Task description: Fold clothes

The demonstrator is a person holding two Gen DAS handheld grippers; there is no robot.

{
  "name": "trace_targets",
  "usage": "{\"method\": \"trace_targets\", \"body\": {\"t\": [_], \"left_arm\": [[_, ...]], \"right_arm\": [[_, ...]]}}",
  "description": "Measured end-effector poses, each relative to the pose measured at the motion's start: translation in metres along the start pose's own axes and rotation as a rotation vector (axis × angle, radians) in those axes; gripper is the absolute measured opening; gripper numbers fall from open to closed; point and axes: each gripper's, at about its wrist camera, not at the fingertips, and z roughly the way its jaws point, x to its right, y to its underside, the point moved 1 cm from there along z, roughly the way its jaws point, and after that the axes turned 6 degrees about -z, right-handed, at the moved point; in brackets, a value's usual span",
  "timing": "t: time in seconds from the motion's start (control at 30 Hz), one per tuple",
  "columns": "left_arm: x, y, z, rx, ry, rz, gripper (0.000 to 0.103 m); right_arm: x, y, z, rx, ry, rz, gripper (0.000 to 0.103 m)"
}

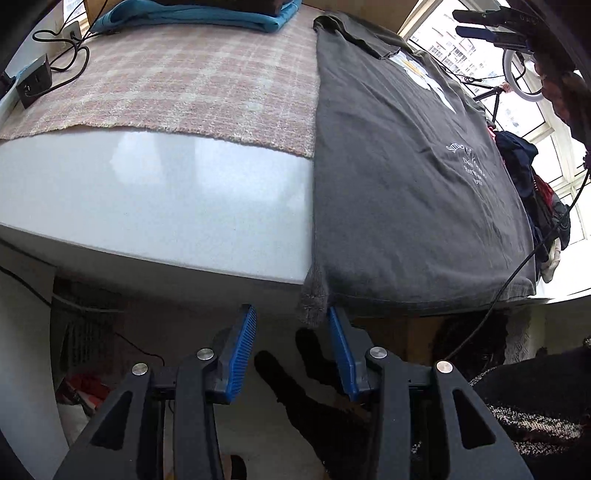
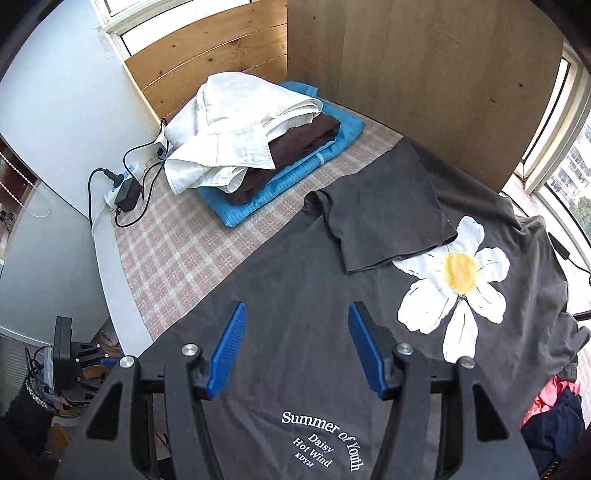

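A dark grey T-shirt (image 1: 399, 173) with a white daisy print and white lettering lies spread on the table, one sleeve folded in over the body (image 2: 384, 218). Its hem corner (image 1: 313, 301) hangs over the table's near edge. My left gripper (image 1: 291, 332) is open and empty, below the table edge, its right finger beside that hanging corner. My right gripper (image 2: 297, 332) is open and empty, hovering above the middle of the shirt (image 2: 295, 280). It also shows at the top right of the left wrist view (image 1: 484, 26).
A pink plaid cloth (image 2: 184, 243) covers the white table (image 1: 155, 206). A stack of folded clothes, white on brown on blue, (image 2: 251, 147) sits at the far end. A power strip with a plugged adapter (image 2: 123, 192) lies at the far left. More clothes (image 1: 532, 184) pile beyond the right edge.
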Motion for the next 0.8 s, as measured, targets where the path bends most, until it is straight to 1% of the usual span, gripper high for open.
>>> {"method": "trace_targets", "body": {"t": [0.1, 0.23, 0.3, 0.33, 0.37, 0.47, 0.57, 0.67, 0.8], "left_arm": [[0.000, -0.004, -0.002, 0.004, 0.057, -0.005, 0.039], [0.001, -0.007, 0.003, -0.019, 0.090, -0.014, 0.035], [-0.002, -0.006, 0.000, -0.016, 0.119, -0.035, 0.023], [-0.001, -0.006, 0.000, -0.011, 0.128, -0.045, 0.019], [0.000, -0.004, -0.003, -0.004, 0.126, -0.039, 0.008], [0.006, -0.001, -0.009, 0.014, 0.123, -0.018, 0.007], [0.012, -0.002, -0.015, 0.028, 0.132, 0.003, 0.006], [0.014, -0.004, -0.019, 0.035, 0.141, 0.010, 0.006], [0.013, -0.007, -0.024, 0.052, 0.151, 0.016, 0.006]], "right_arm": [[0.003, -0.014, 0.012, -0.013, 0.035, 0.020, 0.057], [0.016, -0.041, 0.037, -0.031, 0.067, 0.086, 0.057], [0.025, -0.058, 0.052, -0.039, 0.075, 0.131, 0.057], [0.030, -0.067, 0.061, -0.046, 0.077, 0.156, 0.057], [0.035, -0.078, 0.073, -0.056, 0.075, 0.183, 0.057], [0.048, -0.110, 0.110, -0.069, 0.079, 0.255, 0.057], [0.059, -0.133, 0.153, -0.117, 0.082, 0.304, 0.057], [0.056, -0.143, 0.181, -0.171, 0.094, 0.294, 0.051], [0.046, -0.147, 0.201, -0.246, 0.124, 0.271, 0.050]]}}
